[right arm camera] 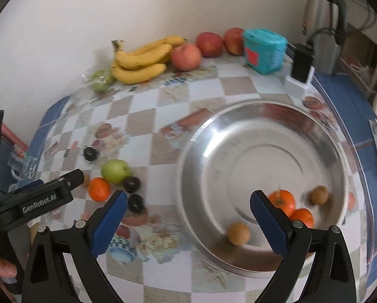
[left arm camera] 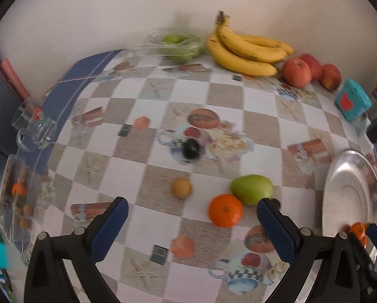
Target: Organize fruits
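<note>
The right claw (right arm camera: 188, 205) stands wide with nothing between its blue pads, tilted down over the near rim of the steel bowl (right arm camera: 239, 136). No earlier look is on hand, so only its spread can be told. Inside the bowl, just past the right pad, lie two oranges (right arm camera: 285, 200), touching each other, and two small brown fruits (right arm camera: 238, 232), one near the front wall and one further right.

The left claw (left arm camera: 192, 208) is wide as well and holds nothing. It hangs over the checked cloth of the bench (left arm camera: 138, 106). Just ahead of its right pad sit a loose orange (left arm camera: 225, 210) and a green pear (left arm camera: 252, 188), touching each other. A small brown fruit (left arm camera: 181, 188) lies beside them to the left, and a dark plum (left arm camera: 191, 148) further back. From the right claw's side, two more dark plums (right arm camera: 134, 194) show close by the pear.

Along the wall stand a bunch of bananas (left arm camera: 244, 50), three red apples (left arm camera: 297, 72), a clear bag of green fruit (left arm camera: 181, 45) and a teal box (left arm camera: 352, 101). A glass mug (left arm camera: 34, 131) stands at the left edge.
</note>
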A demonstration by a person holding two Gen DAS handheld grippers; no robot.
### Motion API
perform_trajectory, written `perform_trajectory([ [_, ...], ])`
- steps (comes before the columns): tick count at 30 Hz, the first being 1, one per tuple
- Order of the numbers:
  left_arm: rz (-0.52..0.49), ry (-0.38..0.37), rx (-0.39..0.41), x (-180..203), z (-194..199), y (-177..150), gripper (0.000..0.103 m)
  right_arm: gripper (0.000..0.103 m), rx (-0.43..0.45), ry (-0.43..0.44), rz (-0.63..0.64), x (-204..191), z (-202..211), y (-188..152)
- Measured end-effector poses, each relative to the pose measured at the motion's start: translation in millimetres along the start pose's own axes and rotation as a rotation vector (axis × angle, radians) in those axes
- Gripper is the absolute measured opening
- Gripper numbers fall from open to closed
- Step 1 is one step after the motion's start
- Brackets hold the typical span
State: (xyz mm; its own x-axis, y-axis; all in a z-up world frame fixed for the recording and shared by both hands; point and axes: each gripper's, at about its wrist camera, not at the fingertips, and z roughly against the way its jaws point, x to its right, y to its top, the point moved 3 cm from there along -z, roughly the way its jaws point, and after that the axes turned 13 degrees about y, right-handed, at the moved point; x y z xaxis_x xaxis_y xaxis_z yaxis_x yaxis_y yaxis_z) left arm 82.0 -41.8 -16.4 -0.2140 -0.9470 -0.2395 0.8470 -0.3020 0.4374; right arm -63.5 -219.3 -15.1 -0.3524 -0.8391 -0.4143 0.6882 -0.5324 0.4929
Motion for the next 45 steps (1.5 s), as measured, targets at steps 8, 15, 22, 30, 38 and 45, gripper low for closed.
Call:
perform_trajectory([
  [8, 0.073, -0.010, -0.021, -22, -7, 2, 0.103, 0.098, -0.007, 0.013, 0.059, -22, -10, 1],
  [15, 0.102, -0.029, -0.056, -30, -18, 3, 0.103, 0.098, -0.029, 0.011, 0.123, -38, -24, 0],
  [22, 0.163, -0.034, -0.098, -51, -34, 5, 0.103, 0.098, -0.073, 0.014, 0.187, -58, -44, -4],
  [30, 0.224, -0.034, -0.138, -70, -51, 6, 0.103, 0.098, -0.093, 0.072, 0.176, -67, -57, -2],
  [38, 0.186, -0.049, -0.151, -57, -57, 5, 0.103, 0.098, -0.126, 0.106, 0.212, -76, -65, -3],
  [45, 0.165, -0.119, -0.178, -39, -67, 3, 0.102, 0.080, -0.167, 0.089, 0.181, -64, -73, -5],
])
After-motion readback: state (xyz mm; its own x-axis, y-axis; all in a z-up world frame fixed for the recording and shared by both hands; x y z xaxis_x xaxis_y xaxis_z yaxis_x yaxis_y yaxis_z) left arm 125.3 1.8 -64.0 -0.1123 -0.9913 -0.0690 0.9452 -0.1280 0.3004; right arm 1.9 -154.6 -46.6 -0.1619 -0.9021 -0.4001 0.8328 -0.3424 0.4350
